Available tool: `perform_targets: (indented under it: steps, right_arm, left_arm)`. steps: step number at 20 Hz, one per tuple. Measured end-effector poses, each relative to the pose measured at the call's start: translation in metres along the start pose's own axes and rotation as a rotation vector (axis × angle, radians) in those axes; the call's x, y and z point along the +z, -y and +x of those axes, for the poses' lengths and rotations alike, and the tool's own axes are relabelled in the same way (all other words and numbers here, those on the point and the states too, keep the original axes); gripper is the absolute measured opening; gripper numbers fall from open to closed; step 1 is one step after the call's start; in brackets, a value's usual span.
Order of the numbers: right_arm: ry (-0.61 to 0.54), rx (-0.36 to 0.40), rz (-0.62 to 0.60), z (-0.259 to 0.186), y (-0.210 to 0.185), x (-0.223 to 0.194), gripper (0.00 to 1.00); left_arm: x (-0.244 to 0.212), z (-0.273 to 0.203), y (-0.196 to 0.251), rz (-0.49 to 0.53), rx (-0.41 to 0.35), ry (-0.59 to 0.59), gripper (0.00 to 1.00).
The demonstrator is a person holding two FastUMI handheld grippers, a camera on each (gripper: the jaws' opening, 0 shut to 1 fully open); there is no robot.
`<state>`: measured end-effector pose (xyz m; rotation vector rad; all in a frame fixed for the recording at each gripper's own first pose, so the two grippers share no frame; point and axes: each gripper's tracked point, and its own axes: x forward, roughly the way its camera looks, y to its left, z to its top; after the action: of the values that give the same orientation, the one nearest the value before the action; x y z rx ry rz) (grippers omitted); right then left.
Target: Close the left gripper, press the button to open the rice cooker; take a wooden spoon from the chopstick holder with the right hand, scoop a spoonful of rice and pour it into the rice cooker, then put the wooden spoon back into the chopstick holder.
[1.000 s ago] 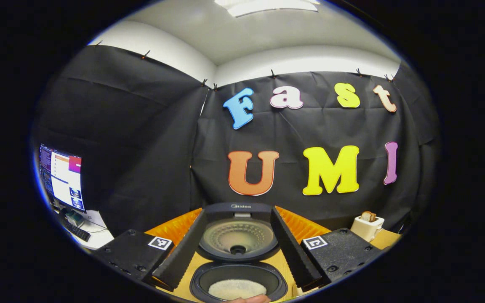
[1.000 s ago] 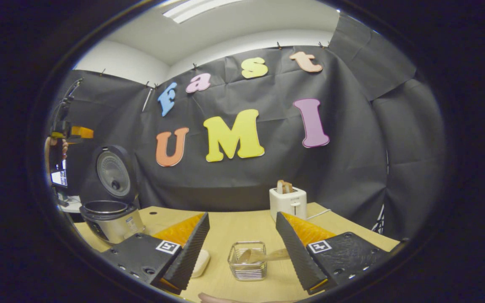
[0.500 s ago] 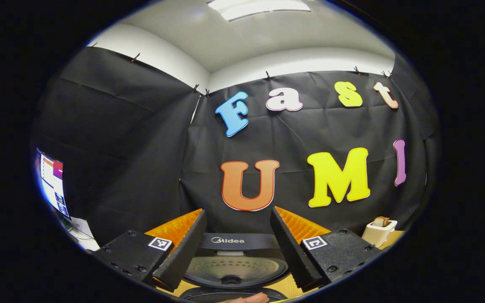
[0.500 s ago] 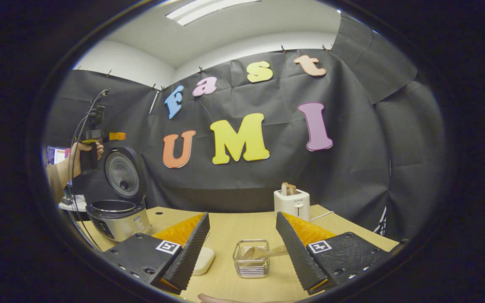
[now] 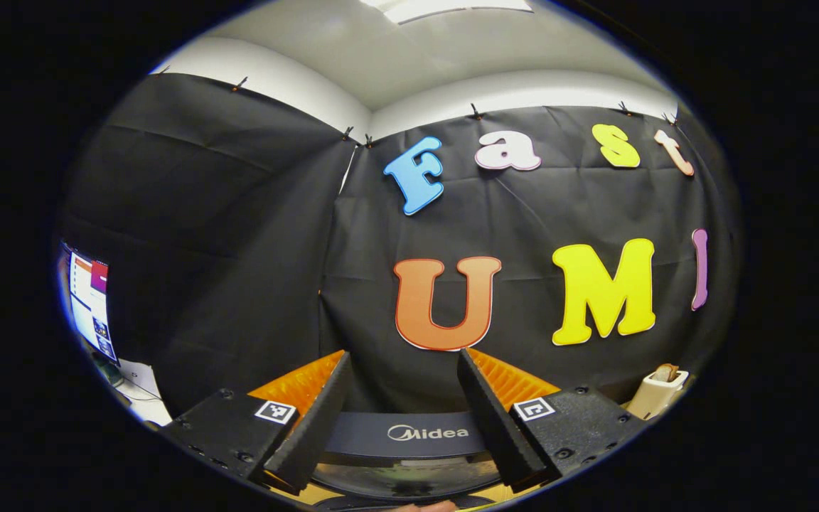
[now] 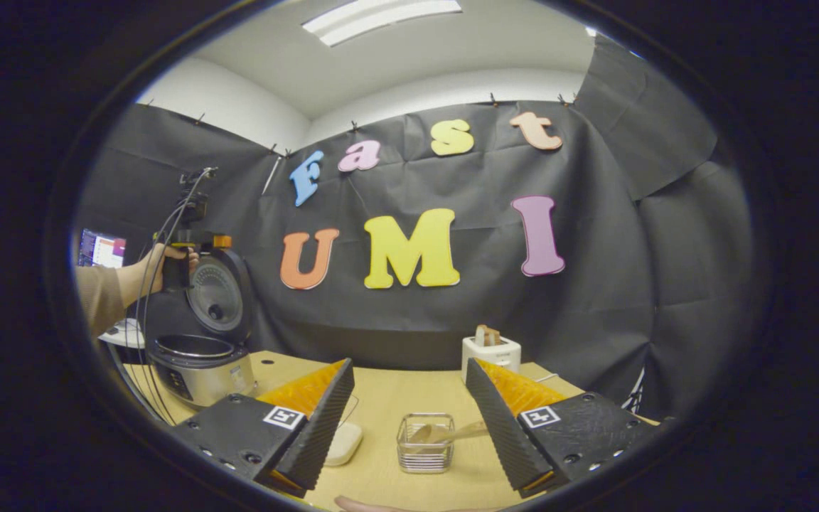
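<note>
Since a second ago, the left gripper (image 5: 401,419) has been lifting: the rice cooker's (image 6: 200,348) pot and its rice, then plain between the fingers, have slipped below the left gripper view, and the raised lid's top edge (image 5: 409,435) is now sitting between the spread fingers (image 5: 310,427), which are touching nothing. Over the same time the right gripper (image 6: 409,419) has been easing toward the chopstick holder (image 6: 424,442), its fingers also standing wide apart and empty.

Beside the chopstick holder, to the left across the table (image 6: 388,398), the rice cooker is standing open, its lid (image 6: 217,302) swung up and back, inner face turned toward the holder. The right gripper view is showing the whole cooker from the side, along with a hand (image 6: 161,267) holding the left gripper up just in front of the lid; the left gripper view is giving just the lid's upper band close up and a monitor (image 5: 89,306) far to the left.

Inside the chopstick holder, a clear wire-framed basket, the wooden spoon (image 6: 445,431) is lying nearly flat, its long axis running left to right, bowl at the left and handle pointing right over the rim toward the right finger. Just left of the holder a pale flat container (image 6: 345,442) is resting, partly hidden behind the left finger. Behind the holder, a white toaster (image 6: 491,353) is holding bread in its slot.
</note>
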<state>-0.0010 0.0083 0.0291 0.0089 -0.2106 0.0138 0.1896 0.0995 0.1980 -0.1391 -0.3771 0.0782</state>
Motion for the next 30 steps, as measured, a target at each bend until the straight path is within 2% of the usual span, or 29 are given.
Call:
perform_targets:
  steps: [1,2,7,14,19,20,21,26,30]
  right_arm:
    - [-0.004,0.004,-0.010,-0.001,-0.004,-0.001,0.94]
    - [-0.007,0.008,-0.022,-0.001,-0.007,-0.002,0.94]
    - [-0.002,0.042,-0.031,-0.010,-0.028,0.005,0.94]
    - [0.000,0.081,-0.049,-0.013,-0.049,-0.001,0.96]
    - [-0.044,0.081,-0.036,-0.008,-0.055,-0.017,0.95]
    - [-0.047,0.083,-0.035,-0.008,-0.057,-0.017,0.94]
    - [-0.048,0.081,-0.036,-0.009,-0.057,-0.018,0.95]
    - [-0.061,0.085,-0.042,-0.007,-0.061,-0.023,0.95]
    - [-0.071,0.083,-0.051,-0.007,-0.062,-0.025,0.94]
  left_arm:
    - [0.000,-0.005,0.002,0.016,-0.006,-0.007,0.90]
    - [-0.001,-0.010,0.001,0.025,-0.011,-0.011,0.97]
    - [-0.006,-0.045,0.003,0.028,-0.027,-0.037,0.96]
    - [-0.029,-0.110,0.006,0.046,-0.090,-0.105,0.95]
    - [-0.046,-0.149,0.012,0.164,-0.094,-0.080,0.92]
    - [-0.053,-0.158,0.016,0.173,-0.104,-0.087,0.80]
    - [-0.060,-0.165,0.020,0.180,-0.112,-0.092,0.88]
    - [-0.089,-0.196,0.022,0.196,-0.109,-0.112,0.89]
    - [-0.114,-0.211,0.023,0.143,-0.142,-0.139,0.88]
